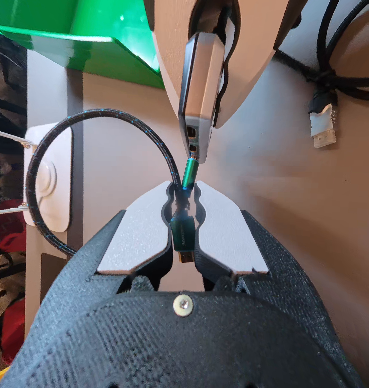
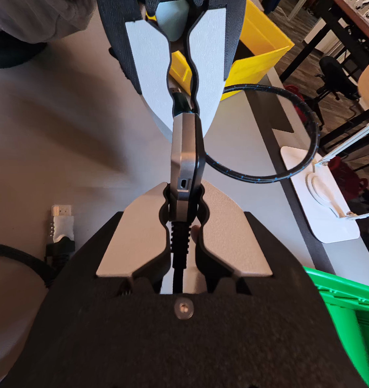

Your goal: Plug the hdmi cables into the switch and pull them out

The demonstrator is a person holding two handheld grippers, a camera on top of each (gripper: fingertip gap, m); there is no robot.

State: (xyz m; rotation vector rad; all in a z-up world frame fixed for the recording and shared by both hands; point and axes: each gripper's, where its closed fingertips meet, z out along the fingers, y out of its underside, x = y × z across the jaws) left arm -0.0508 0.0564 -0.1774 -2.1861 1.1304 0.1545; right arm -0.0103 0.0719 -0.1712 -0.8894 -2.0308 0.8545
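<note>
My right gripper is shut on the silver, black-edged switch and holds it edge-on above the table; the switch's own black lead runs back between the fingers. My left gripper is shut on the black-and-blue braided hdmi cable just behind its green plug. The plug's metal tip sits at the nearest port of the switch, with a little metal showing. A second green plug lies between my left fingers, gold tip toward the camera. The cable loops out to the side.
A second hdmi cable with a white-and-silver plug lies on the grey table; it also shows in the right wrist view. A green bin, a yellow bin and a white stand base sit near the table edge.
</note>
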